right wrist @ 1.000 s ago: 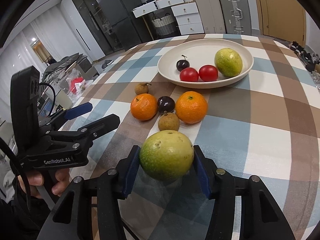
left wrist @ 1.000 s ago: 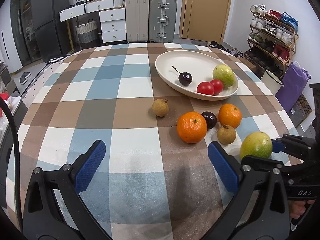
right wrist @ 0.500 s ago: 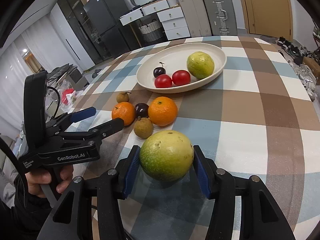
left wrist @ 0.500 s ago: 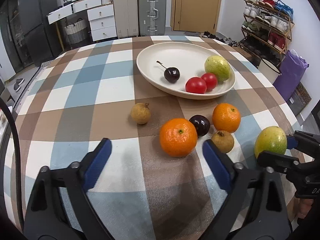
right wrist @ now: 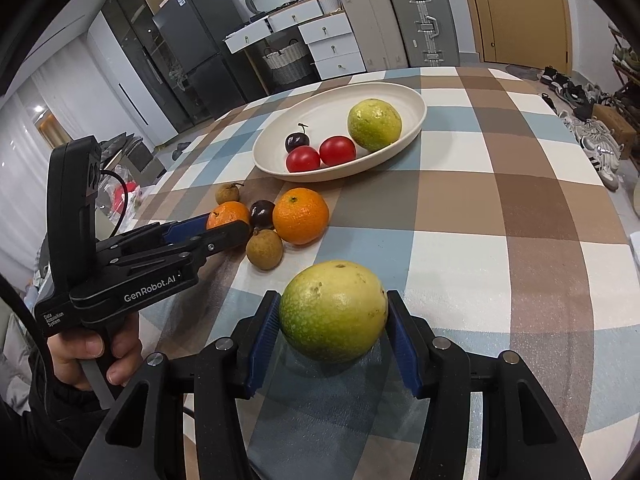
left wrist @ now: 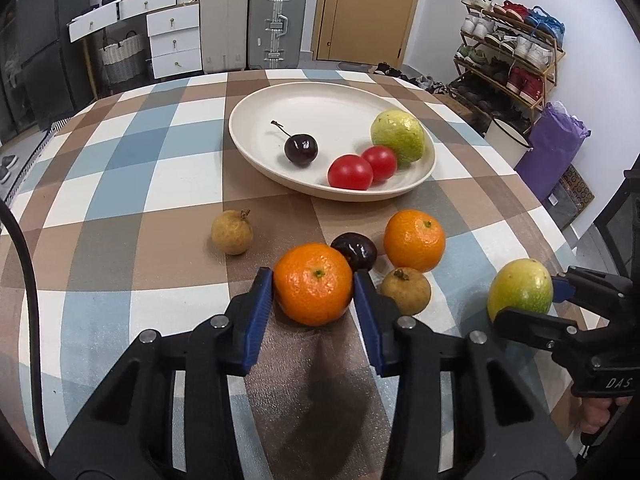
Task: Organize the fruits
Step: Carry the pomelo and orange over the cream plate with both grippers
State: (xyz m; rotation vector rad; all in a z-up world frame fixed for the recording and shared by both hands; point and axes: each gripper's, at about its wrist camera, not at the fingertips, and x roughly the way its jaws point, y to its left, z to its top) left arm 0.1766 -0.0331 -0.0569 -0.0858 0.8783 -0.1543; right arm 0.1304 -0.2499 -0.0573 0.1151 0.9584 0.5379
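The right wrist view alone shows a hand gripping the left gripper, angled downward, jaws closing on the near orange. At its 3 o'clock, right gripper clamps a green fruit. Plate lies at 12.

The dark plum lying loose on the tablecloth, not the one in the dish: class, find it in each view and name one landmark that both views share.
Left wrist: the dark plum lies just above centre, between the two oranges.
Right wrist: it lies left of centre, between the same oranges.
Shared landmark: the cream dish behind it.
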